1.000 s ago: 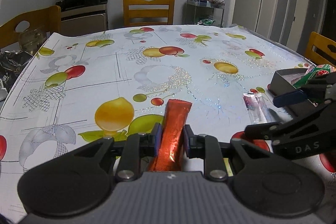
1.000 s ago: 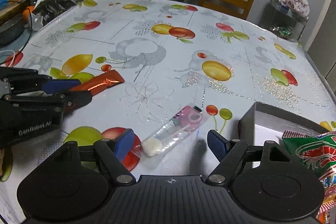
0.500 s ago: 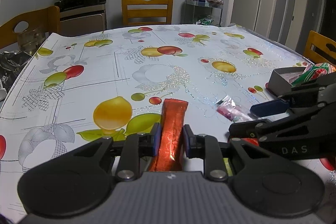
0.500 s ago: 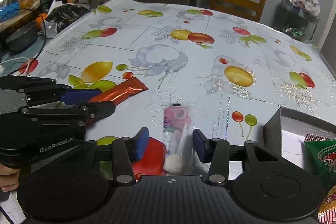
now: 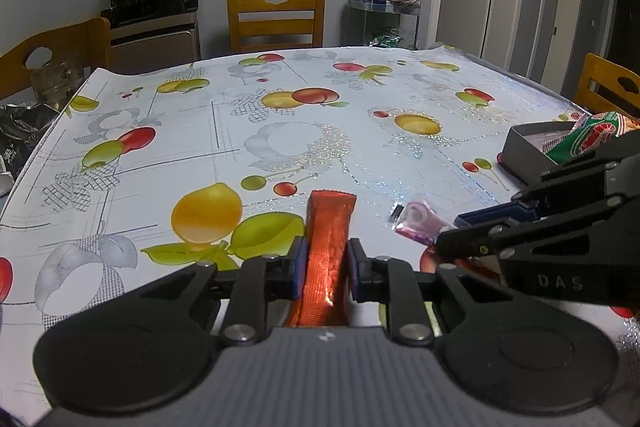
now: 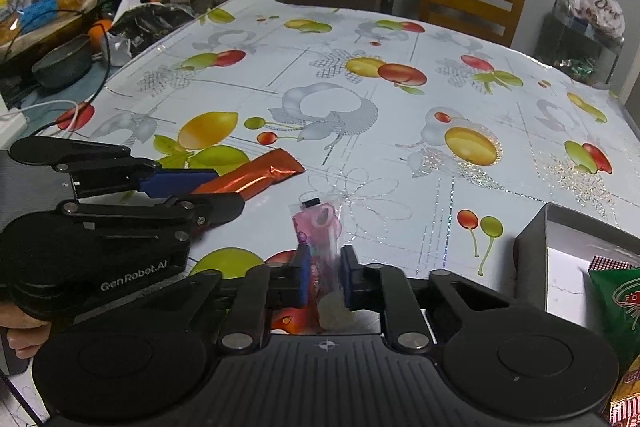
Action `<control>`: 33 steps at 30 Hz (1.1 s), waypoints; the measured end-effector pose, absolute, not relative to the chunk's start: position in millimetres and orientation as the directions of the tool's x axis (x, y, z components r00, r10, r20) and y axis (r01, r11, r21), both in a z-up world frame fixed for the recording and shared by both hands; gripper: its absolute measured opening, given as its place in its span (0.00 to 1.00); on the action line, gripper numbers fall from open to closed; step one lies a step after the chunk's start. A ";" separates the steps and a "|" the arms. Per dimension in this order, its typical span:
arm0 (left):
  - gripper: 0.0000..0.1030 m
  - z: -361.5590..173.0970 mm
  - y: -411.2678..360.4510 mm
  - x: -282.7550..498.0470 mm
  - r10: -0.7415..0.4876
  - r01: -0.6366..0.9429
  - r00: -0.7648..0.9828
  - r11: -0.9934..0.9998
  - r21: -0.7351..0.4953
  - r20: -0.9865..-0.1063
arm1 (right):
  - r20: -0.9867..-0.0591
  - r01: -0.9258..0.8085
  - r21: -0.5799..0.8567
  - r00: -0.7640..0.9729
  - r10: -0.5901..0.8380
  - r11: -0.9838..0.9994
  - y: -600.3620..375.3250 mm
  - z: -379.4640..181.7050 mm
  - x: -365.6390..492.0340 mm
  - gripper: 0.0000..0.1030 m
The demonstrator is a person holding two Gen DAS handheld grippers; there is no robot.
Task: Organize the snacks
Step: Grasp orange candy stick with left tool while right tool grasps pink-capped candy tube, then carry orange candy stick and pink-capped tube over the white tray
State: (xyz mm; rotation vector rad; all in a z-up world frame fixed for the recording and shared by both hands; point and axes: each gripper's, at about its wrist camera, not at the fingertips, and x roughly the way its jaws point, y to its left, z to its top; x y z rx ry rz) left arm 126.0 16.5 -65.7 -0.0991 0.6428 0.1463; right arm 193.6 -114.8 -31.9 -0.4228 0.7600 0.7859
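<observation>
The left gripper [image 5: 327, 263] clamps its blue pads on one long orange-red foil snack stick [image 5: 326, 259], glossy and crinkled, its far end reaching out over the fruit-print tablecloth [image 5: 280, 115]. The right gripper [image 6: 322, 277] pinches one clear pink-printed candy packet [image 6: 320, 227] with a whitish lump at its near end. To the right, one dark box [image 6: 532, 259] holds a green snack bag [image 6: 616, 303]. Three wooden chairs [image 5: 276, 19] surround the table.
</observation>
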 end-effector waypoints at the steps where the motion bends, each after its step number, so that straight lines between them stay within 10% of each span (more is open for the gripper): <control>1: 0.16 -65.7 16.3 125.7 0.105 -0.168 0.791 0.985 -0.049 -0.603 | -0.743 -0.763 -0.062 0.466 0.481 0.644 -115.5 -30.5 192.7 0.12; 33: 0.16 4.2 -40.6 102.2 0.092 -0.125 0.843 0.992 -0.028 -0.530 | -0.622 -0.738 0.021 0.519 0.587 0.674 -194.8 30.8 179.0 0.12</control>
